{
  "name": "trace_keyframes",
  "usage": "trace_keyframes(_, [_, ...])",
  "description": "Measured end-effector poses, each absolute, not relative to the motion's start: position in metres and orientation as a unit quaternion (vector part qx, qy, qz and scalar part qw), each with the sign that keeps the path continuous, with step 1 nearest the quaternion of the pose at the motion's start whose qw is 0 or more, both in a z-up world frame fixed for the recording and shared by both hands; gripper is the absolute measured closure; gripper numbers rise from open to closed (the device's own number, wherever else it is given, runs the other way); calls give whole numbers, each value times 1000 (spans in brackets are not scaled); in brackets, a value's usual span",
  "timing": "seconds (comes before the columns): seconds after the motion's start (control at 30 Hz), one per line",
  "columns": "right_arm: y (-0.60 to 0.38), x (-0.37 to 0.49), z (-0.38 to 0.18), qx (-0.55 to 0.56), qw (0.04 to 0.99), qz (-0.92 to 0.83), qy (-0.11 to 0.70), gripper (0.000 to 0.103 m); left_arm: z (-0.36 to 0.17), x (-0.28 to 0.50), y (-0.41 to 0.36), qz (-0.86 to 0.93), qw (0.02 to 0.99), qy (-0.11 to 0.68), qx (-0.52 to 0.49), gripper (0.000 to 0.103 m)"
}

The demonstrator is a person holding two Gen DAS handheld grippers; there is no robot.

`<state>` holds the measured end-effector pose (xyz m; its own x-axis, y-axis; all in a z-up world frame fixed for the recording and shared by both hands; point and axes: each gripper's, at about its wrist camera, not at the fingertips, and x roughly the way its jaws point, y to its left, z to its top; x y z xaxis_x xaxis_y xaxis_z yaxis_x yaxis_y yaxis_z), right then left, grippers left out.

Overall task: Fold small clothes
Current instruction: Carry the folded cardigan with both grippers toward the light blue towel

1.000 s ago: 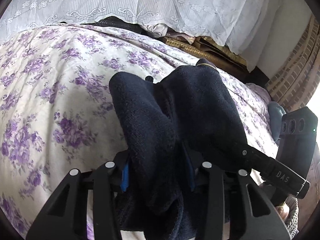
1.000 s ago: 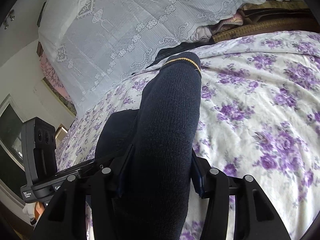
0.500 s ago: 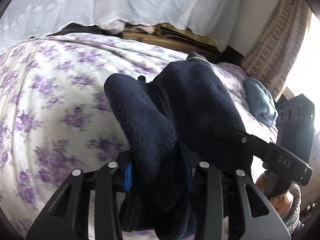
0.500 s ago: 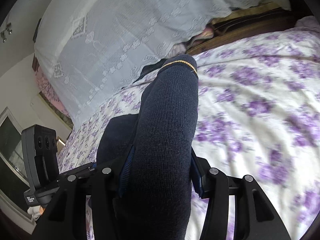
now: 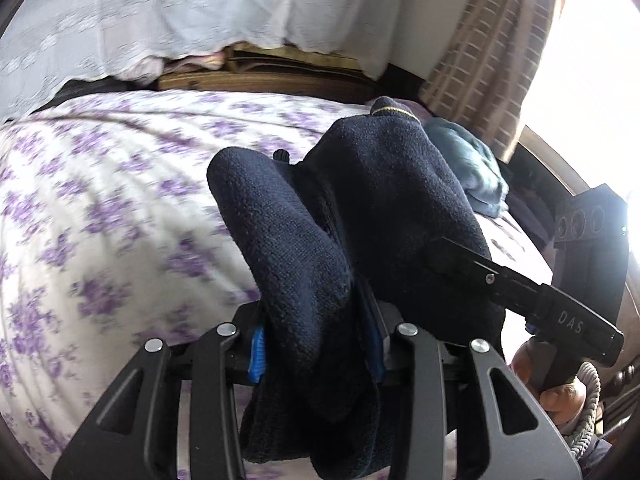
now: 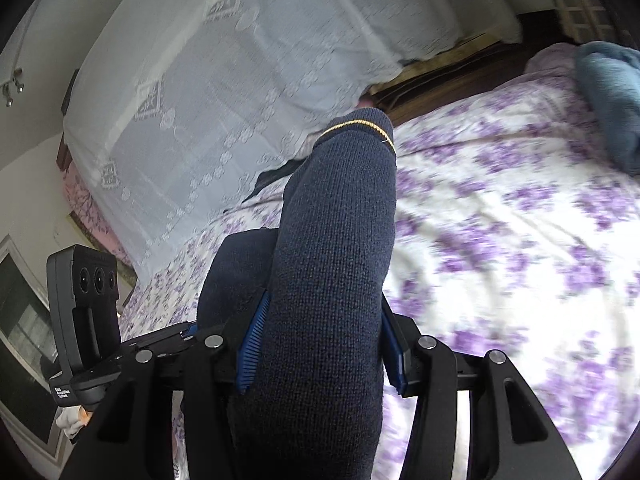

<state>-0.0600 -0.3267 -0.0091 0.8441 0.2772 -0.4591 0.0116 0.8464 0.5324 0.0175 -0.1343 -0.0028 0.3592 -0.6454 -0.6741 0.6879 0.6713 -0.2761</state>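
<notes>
A dark navy knit garment (image 5: 304, 256) with a thin yellow stripe at its cuff (image 6: 356, 124) hangs between both grippers above the bed. My left gripper (image 5: 316, 352) is shut on one bunched end of it. My right gripper (image 6: 320, 352) is shut on the other end (image 6: 332, 260), which stands up in front of the lens. The right gripper's body also shows in the left wrist view (image 5: 520, 292), close beside the left one. The cloth hides both sets of fingertips.
The bed has a white sheet with purple flowers (image 5: 100, 208). A blue-grey cloth (image 5: 472, 164) lies at its far right end, also in the right wrist view (image 6: 612, 92). A white lace cover (image 6: 240, 92) hangs behind. A checked curtain (image 5: 488, 48) and bright window are at right.
Both grippers have swung to the right with the navy garment held between them. The blue-grey cloth and the curtain have come into view. The grips have not changed.
</notes>
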Motion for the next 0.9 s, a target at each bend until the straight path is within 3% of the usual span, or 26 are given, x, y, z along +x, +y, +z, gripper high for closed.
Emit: trace_keyframes(0.9, [-559,-260,17,312,916,-153,202,52,9,-125,-438,-585,701,382,140,66])
